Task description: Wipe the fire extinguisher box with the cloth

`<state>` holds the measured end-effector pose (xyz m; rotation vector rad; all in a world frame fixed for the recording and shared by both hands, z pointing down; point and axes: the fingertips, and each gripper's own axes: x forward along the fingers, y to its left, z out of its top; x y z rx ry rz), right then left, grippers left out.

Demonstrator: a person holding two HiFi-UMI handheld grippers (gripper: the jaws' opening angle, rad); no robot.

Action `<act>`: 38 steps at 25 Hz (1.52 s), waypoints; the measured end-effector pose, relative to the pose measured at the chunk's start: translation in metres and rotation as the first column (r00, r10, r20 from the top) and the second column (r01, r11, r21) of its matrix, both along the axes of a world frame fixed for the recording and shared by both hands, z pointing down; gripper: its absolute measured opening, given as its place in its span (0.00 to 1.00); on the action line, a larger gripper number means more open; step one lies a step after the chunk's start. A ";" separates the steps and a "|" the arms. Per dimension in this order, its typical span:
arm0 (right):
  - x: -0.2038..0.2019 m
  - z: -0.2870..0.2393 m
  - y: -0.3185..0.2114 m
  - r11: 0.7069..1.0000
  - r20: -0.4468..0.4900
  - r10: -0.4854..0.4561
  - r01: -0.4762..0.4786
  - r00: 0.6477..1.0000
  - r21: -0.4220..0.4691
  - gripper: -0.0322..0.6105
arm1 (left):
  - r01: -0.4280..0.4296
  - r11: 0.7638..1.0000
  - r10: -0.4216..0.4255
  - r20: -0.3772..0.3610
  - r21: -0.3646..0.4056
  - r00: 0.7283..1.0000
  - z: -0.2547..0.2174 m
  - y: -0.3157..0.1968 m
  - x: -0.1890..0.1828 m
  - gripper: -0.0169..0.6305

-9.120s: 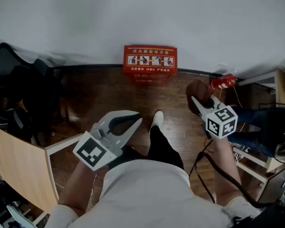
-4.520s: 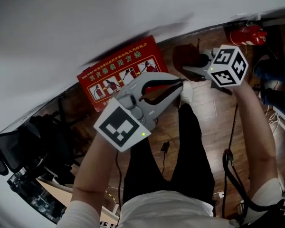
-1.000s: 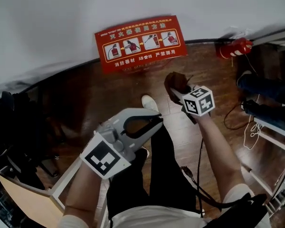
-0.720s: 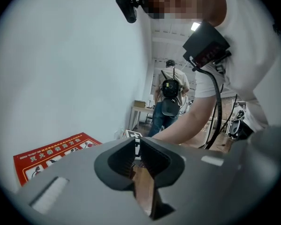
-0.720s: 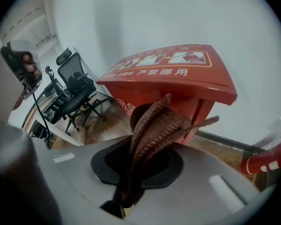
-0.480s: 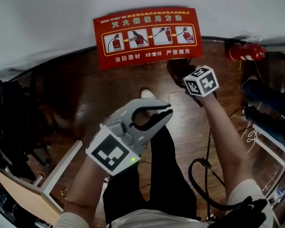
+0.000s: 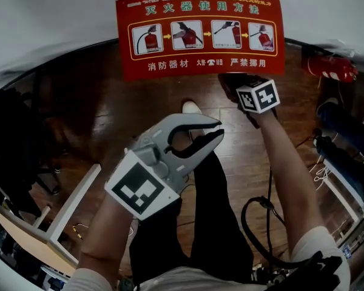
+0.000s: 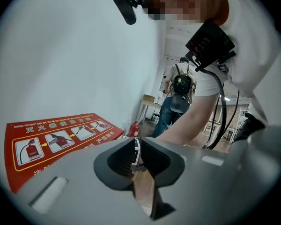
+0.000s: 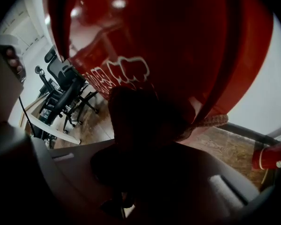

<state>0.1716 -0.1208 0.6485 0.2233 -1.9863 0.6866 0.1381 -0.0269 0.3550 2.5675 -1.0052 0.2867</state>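
- At seven o'clock in the head view, my left gripper (image 7: 213, 135) hangs pressed together and empty, out of the wiping hand's way.
- At twelve, the fire extinguisher box (image 7: 200, 32) stands against the wall.
- At one, my right gripper (image 7: 238, 90) pinches the brown cloth (image 7: 230, 80) against the box's lower edge, placed to wipe.

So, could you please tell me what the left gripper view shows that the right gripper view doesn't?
Only the left gripper view: the box's pictogram panel, a person standing in the background, and the left gripper shut on nothing. Only the right gripper view: the dark cloth held in the right gripper, close up to the box, and an office chair. Both: the red box and the wood floor.
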 end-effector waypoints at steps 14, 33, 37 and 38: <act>-0.017 0.141 -0.005 0.996 -0.096 0.084 -0.081 0.992 0.028 0.13 | -0.036 0.998 0.036 -0.006 0.049 0.999 0.067 0.006 -0.017 0.09; -0.043 0.080 0.059 0.993 -0.028 -0.071 0.074 0.997 0.095 0.13 | 0.034 0.998 -0.031 -0.054 0.061 0.998 0.054 0.060 -0.039 0.08; -0.055 -0.011 0.077 0.992 0.038 -0.072 0.068 0.997 0.105 0.13 | 0.052 0.996 -0.048 -0.063 0.067 0.997 0.010 0.077 -0.045 0.08; -0.057 -0.030 0.080 0.993 0.048 -0.061 0.056 0.997 0.104 0.13 | 0.054 0.996 -0.050 -0.063 0.071 0.997 0.001 0.080 -0.046 0.08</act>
